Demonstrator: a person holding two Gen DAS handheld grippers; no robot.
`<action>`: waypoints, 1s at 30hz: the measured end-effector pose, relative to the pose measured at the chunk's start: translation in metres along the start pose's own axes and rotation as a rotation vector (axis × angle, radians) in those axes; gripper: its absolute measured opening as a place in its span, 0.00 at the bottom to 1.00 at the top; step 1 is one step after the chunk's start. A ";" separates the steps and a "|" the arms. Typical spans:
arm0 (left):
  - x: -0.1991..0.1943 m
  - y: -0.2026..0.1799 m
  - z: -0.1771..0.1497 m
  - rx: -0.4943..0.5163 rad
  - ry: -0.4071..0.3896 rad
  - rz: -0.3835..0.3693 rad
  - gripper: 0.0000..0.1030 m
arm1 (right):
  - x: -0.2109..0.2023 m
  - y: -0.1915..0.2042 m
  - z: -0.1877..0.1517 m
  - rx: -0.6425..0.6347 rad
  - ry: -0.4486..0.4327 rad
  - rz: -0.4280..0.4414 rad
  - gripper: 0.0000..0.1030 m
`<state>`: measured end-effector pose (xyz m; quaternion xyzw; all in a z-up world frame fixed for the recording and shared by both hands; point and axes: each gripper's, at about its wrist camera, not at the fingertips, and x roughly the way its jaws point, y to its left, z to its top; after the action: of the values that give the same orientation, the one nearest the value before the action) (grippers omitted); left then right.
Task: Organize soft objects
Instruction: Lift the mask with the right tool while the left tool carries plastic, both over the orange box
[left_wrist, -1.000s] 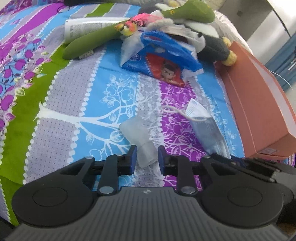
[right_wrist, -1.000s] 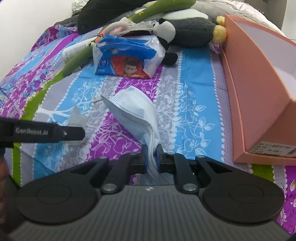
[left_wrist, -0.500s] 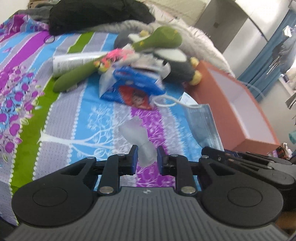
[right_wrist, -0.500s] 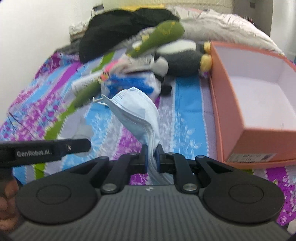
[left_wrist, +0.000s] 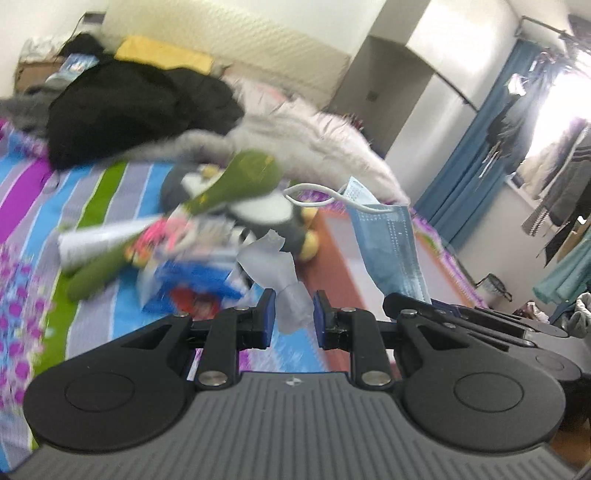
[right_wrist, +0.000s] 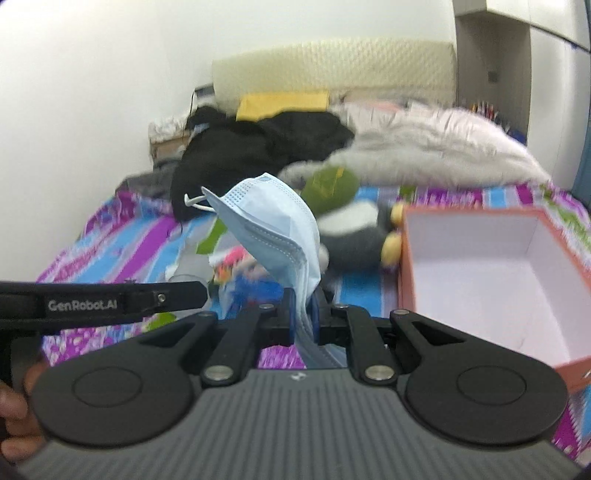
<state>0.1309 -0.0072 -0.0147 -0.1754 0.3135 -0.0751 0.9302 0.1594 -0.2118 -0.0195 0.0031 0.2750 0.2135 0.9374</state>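
Note:
My left gripper (left_wrist: 290, 320) is shut on a clear crumpled plastic wrapper (left_wrist: 275, 271) and holds it up above the striped bedspread (left_wrist: 107, 192). My right gripper (right_wrist: 303, 320) is shut on a light blue face mask (right_wrist: 275, 225), held in the air; the mask also shows in the left wrist view (left_wrist: 389, 243), with the right gripper's fingers (left_wrist: 417, 306) beside mine. The left gripper's arm (right_wrist: 99, 304) crosses the right wrist view at left. An open orange box (right_wrist: 491, 266) with a white inside lies to the right on the bed.
A green plush (left_wrist: 240, 181), a penguin plush (right_wrist: 354, 229), a blue snack bag (left_wrist: 199, 280) and a white tube (left_wrist: 99, 240) lie in a heap mid-bed. Black clothing (left_wrist: 129, 110) and a grey fluffy blanket (right_wrist: 436, 147) lie behind. Blue curtains (left_wrist: 465, 177) hang at right.
Both grippers have lifted off the bedspread and tilted up, carrying the wrapper and the mask. The box's inside and the far wall have come into view.

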 end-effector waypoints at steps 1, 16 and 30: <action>0.000 -0.006 0.008 0.012 -0.009 -0.007 0.25 | -0.004 -0.003 0.007 -0.002 -0.019 -0.009 0.12; 0.083 -0.117 0.083 0.137 0.044 -0.146 0.25 | -0.008 -0.107 0.058 0.086 -0.079 -0.138 0.12; 0.251 -0.193 0.049 0.284 0.343 -0.148 0.26 | 0.066 -0.237 0.011 0.287 0.201 -0.249 0.13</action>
<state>0.3536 -0.2353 -0.0464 -0.0500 0.4396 -0.2153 0.8705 0.3097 -0.3991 -0.0731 0.0814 0.3932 0.0538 0.9143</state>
